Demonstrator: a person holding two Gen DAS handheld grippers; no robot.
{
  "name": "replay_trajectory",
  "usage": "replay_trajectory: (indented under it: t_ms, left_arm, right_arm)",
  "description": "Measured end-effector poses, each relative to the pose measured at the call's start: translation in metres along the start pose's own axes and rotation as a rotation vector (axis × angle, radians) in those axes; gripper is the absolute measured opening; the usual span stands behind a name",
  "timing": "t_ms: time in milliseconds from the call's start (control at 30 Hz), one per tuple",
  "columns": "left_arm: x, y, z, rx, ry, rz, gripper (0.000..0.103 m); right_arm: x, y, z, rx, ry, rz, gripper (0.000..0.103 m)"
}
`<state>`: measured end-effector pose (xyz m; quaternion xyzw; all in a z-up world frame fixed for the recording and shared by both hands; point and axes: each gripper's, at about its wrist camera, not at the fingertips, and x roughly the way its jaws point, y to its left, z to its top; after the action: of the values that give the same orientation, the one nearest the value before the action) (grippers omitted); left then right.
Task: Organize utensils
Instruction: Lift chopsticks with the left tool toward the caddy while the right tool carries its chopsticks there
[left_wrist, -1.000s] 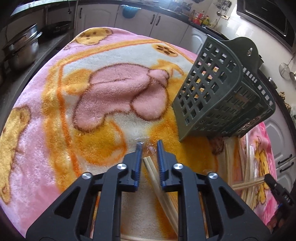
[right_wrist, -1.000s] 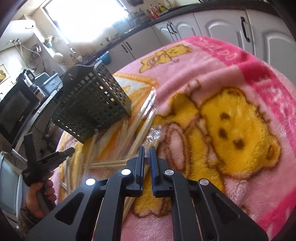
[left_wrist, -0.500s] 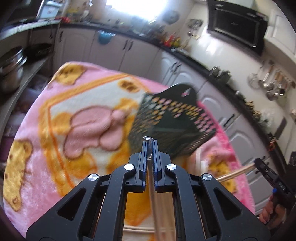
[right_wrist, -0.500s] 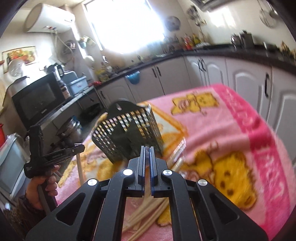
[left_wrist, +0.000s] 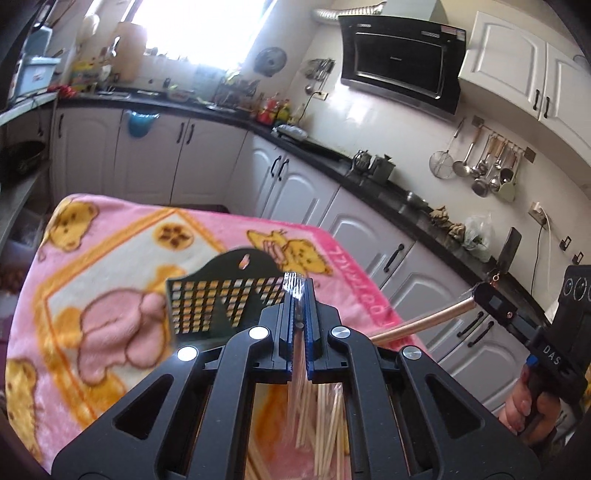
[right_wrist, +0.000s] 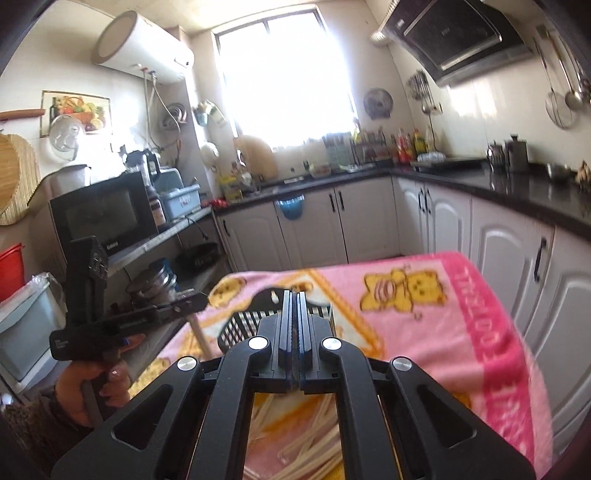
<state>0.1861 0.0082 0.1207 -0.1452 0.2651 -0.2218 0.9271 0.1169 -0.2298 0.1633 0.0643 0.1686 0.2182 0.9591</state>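
My left gripper (left_wrist: 300, 295) is clamped on a plastic-wrapped pair of chopsticks (left_wrist: 295, 369), long axis along the fingers, top end poking past the tips. The utensil basket (left_wrist: 207, 302) lies ahead and below on the pink blanket (left_wrist: 92, 258), nearer my left. My right gripper (right_wrist: 294, 306) is pinched on another wrapped pair (left_wrist: 421, 324), held high. Loose chopsticks (right_wrist: 295, 435) lie underneath.

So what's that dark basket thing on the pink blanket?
The basket is dark plastic with grid walls of small square holes and a taller arched back pierced by a hanging hole. It sits on the blanket, beyond the left gripper, which hides its right part. Its contents cannot be seen.
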Motion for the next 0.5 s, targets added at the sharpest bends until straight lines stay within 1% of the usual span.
replay_trajectory:
  t_ms: [200, 300, 500]
  left_arm:
    - [-0.006, -0.009, 0.025, 0.008, -0.048, -0.028, 0.002]
    - [-0.008, -0.011, 0.037, 0.017, -0.077, -0.026, 0.002]
    - [-0.014, -0.017, 0.07, 0.036, -0.148, -0.007, 0.002]
  right_arm:
    - [-0.001, 0.009, 0.027, -0.029, -0.054, 0.035, 0.002]
    - [0.002, 0.013, 0.042, -0.034, -0.077, 0.054, 0.002]
    - [0.009, 0.017, 0.073, -0.038, -0.122, 0.078, 0.002]
